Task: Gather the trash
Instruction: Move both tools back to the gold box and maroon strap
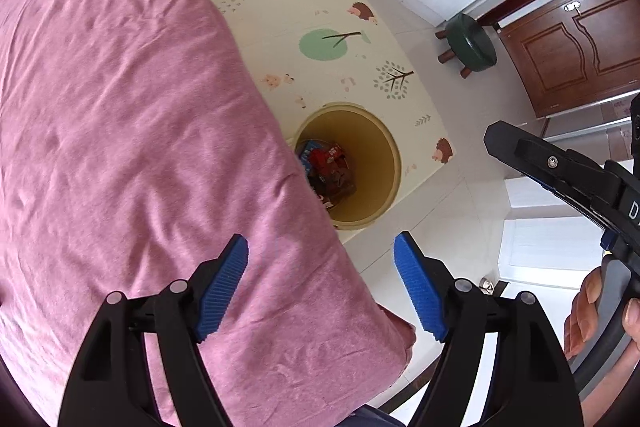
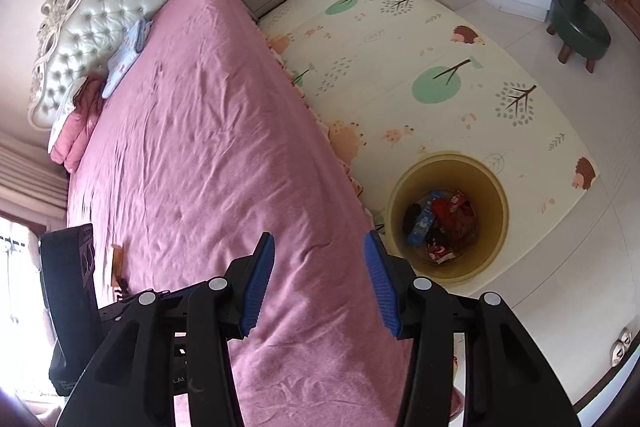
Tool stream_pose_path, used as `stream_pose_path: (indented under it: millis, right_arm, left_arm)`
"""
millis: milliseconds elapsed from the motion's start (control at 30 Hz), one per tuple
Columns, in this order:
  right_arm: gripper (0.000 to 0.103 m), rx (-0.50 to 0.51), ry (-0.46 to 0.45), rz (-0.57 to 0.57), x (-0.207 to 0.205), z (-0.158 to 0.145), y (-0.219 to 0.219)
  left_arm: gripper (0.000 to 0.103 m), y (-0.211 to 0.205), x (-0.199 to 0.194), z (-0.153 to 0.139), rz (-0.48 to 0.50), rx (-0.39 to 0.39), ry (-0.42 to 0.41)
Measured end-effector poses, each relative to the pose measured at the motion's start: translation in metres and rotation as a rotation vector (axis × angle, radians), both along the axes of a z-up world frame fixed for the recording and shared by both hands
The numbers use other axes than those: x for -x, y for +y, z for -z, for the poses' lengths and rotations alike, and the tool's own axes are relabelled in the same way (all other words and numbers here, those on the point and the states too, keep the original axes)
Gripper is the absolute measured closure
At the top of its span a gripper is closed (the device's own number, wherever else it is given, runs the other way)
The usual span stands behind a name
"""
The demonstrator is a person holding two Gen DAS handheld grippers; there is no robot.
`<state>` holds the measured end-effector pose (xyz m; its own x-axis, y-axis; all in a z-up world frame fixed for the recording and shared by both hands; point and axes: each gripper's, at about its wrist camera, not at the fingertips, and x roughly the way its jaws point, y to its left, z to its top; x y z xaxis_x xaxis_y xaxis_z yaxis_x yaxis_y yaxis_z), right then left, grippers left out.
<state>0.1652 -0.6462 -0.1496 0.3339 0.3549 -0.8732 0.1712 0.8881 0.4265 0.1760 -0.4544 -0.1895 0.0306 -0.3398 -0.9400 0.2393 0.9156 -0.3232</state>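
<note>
Beside bed (image 2: 208, 131), trash-filled bin (image 2: 496, 227) lies beyond both empty tools.

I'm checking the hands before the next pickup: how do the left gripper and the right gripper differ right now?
The left gripper has its blue pads set wider apart than the right gripper. The left gripper hangs over the corner of the pink bedsheet, one pad over bare floor; the right gripper has both pads over the sheet. Shared: both are open, hold nothing, and point down near the yellow trash bin with wrappers inside.
</note>
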Motion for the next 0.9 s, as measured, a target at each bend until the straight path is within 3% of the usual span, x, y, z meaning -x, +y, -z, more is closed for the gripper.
stream_pose_path:
  millis: [500, 900]
  right_arm:
    - [0.057, -0.024, 0.016, -0.392, 0.008, -0.008, 0.238]
    - [0.057, -0.029, 0.035, -0.541, 0.015, 0.003, 0.402]
  left_arm:
    - [0.028, 0.237, 0.059, -0.002, -0.311, -0.076, -0.001]
    - [0.027, 0.396, 0.077, 0.004, -0.425, -0.125, -0.014]
